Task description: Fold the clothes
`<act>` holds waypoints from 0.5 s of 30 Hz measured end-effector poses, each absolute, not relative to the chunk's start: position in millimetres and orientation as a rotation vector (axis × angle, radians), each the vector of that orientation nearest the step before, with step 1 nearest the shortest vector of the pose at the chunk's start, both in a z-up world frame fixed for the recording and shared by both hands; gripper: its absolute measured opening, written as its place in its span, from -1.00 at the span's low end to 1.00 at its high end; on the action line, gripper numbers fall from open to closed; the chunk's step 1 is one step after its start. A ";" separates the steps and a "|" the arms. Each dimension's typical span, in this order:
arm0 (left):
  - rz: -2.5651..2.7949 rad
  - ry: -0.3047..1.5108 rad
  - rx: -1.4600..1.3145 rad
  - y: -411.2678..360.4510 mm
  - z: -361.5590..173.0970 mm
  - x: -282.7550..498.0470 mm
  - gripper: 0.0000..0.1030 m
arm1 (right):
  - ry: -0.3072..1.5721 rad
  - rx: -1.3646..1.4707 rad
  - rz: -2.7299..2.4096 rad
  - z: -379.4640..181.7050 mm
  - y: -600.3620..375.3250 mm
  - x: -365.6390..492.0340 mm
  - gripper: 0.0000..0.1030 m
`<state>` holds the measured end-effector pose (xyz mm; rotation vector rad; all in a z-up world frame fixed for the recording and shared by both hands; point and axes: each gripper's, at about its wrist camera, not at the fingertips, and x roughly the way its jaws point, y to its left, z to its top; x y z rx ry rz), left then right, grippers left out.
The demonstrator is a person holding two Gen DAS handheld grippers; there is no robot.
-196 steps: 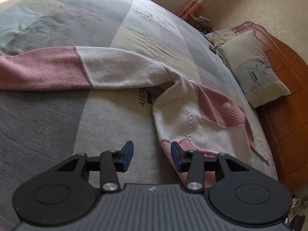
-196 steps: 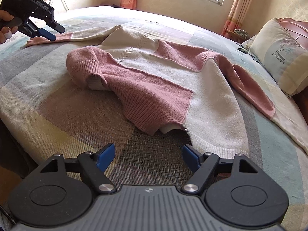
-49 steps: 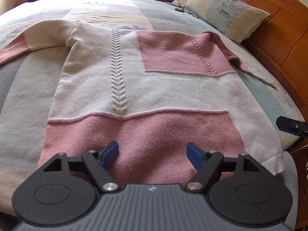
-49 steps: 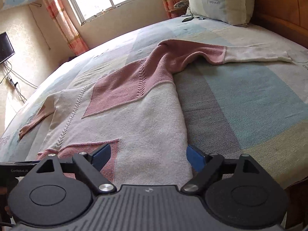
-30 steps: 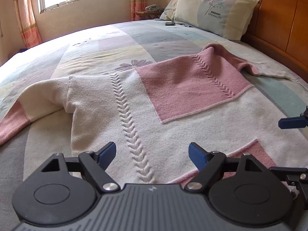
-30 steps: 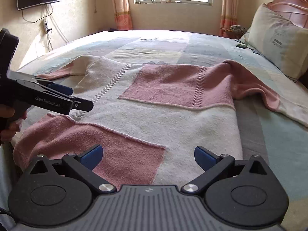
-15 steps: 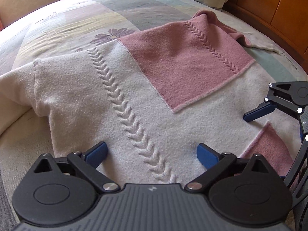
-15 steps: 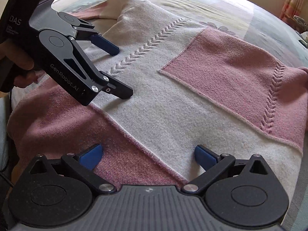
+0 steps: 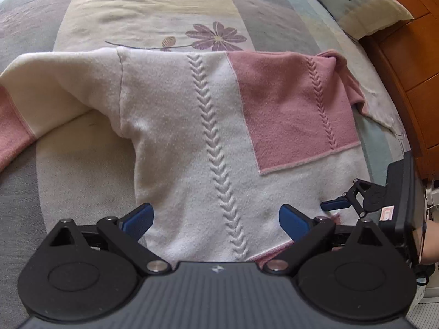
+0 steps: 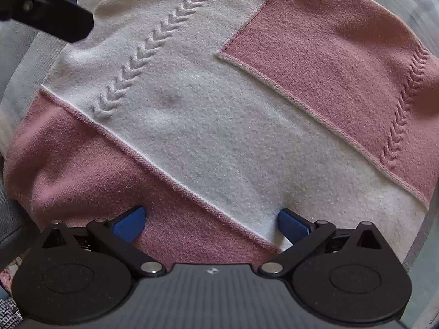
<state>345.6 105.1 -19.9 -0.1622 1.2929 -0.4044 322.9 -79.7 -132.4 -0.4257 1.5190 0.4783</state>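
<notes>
— Lying spread face-up on the bed [image 9: 170, 5], the sweater [image 9: 192, 137] has its body flat, one sleeve [image 9: 49, 87] trailing off to the left side of the left wrist view, the other bunched toward the wooden headboard [image 9: 406, 63] side.

— And the grippers?

— Both hover over the lower body of the sweater. The left gripper [image 9: 216, 216] has its fingers spread wide, and they have just been opening; nothing is between them but the cream knit below. The right gripper [image 10: 211, 219] is also released, pointing nearly straight down where the pink hem band [image 10: 82, 170] meets the cream panel (one blue pad seems to dimple the cloth, though I can't say it presses).

— So which step is this?

— I'd judge the laying-out is done and the first fold is about to begin; no fold shows yet.

— What does the next move need?

— Probably pinching the hem or a side edge, both layers together, with each gripper. The pillow [image 9: 356, 2] is well apart, so it shouldn't interfere.
</notes>
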 end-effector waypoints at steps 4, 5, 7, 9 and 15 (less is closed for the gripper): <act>-0.398 1.314 -0.164 122.5 -8.3 369.8 0.88 | 1.555 -0.430 0.464 -132.1 -78.9 325.2 1.00; -0.376 1.330 -0.165 125.1 -9.3 374.4 0.88 | 1.559 -0.431 0.464 -131.6 -79.4 324.9 1.00; -0.322 1.360 -0.166 128.1 -11.3 381.8 0.88 | 1.560 -0.431 0.465 -129.6 -81.1 323.2 1.00; -0.261 1.375 -0.178 128.4 -7.2 384.7 0.88 | 1.572 -0.432 0.470 -127.2 -82.8 323.6 1.00; -0.126 1.360 -0.363 125.7 -16.0 391.2 0.88 | 1.597 -0.286 0.507 -106.0 -104.2 344.8 1.00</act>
